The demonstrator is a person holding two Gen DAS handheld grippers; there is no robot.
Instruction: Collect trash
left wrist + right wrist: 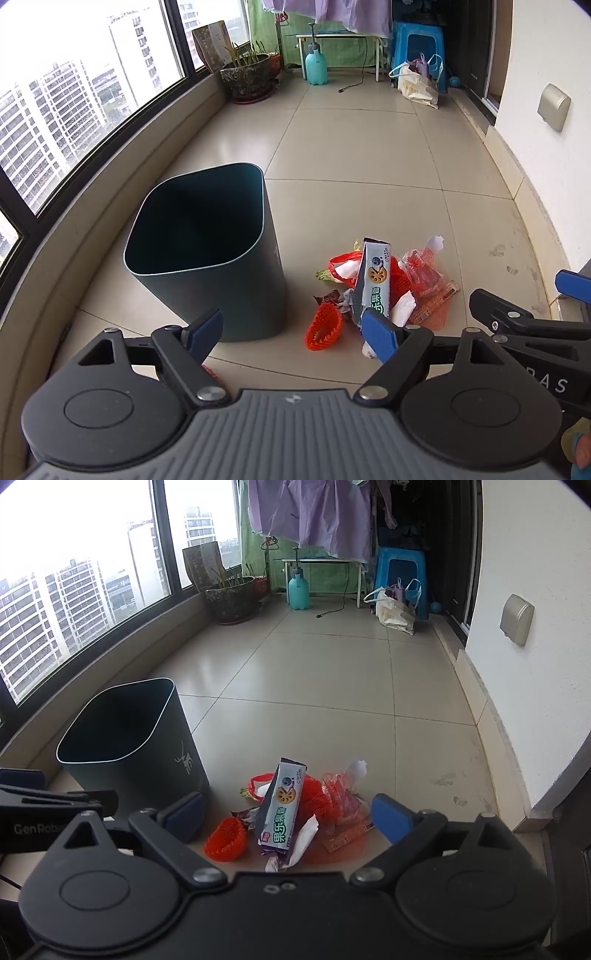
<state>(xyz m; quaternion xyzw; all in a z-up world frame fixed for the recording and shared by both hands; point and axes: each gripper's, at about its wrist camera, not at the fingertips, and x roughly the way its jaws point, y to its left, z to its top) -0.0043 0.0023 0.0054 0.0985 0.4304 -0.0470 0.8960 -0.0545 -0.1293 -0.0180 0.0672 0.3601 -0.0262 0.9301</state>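
Right wrist: one bin [125, 746], one carton [282, 805].

"果乐果香" on the biscuit box [282, 808]; "GenRob" on the left gripper [40, 827]

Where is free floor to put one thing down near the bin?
Free: the wide tiled floor beyond the bin and trash pile, up to the plant pot and bags. Crowded: the narrow strip between bin and pile, where an orange net lies.

Right gripper [291, 818] jaws wide above trash pile [295, 812]; bin [140, 746] left.
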